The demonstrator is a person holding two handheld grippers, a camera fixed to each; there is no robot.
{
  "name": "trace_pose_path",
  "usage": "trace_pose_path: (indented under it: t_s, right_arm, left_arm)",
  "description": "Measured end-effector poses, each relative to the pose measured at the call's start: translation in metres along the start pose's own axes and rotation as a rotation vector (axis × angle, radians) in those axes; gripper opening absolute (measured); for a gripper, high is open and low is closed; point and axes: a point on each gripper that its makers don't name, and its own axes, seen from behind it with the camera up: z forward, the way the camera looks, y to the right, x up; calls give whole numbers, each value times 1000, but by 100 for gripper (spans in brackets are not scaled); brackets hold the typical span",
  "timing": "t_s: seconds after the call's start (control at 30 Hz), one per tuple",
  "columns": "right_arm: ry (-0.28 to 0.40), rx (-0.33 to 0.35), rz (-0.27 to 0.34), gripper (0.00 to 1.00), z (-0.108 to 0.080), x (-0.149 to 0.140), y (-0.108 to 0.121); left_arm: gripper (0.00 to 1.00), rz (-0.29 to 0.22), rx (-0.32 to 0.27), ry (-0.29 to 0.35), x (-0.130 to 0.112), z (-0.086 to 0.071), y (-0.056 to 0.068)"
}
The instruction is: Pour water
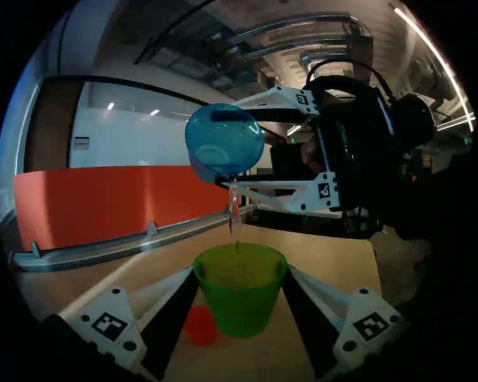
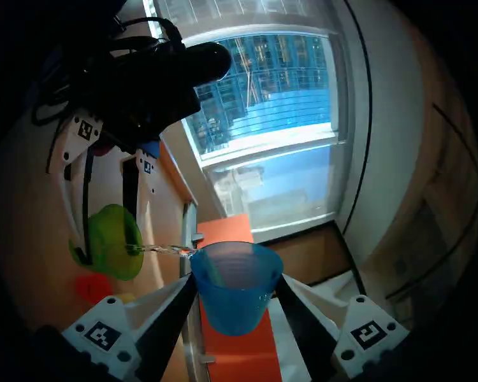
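My left gripper [image 1: 240,299] is shut on a green cup [image 1: 240,288], held upright just above the wooden table [image 1: 334,254]. Above it my right gripper [image 1: 280,143] holds a blue cup [image 1: 223,141] tipped over, and a thin stream of water [image 1: 233,210] falls from its lip into the green cup. In the right gripper view my right gripper [image 2: 236,305] is shut on the blue cup [image 2: 236,290]; the water [image 2: 162,249] runs across to the green cup [image 2: 111,242], which sits between the left gripper's fingers [image 2: 73,184].
A small red cup [image 1: 201,325] stands on the table beside the green cup, also seen as the red cup [image 2: 92,286]. An orange panel [image 1: 111,197] and a metal rail [image 1: 130,239] run along the table's far edge. A large window [image 2: 271,127] faces the right gripper.
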Motion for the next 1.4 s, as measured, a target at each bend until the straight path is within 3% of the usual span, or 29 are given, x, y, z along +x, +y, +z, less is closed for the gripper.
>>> trace_pose_path:
  t_s: [1.4]
  right_arm:
    - [-6,-40,-139,89,1,2,14]
  left_arm:
    - [87,7,-2,-14,-7,6,1]
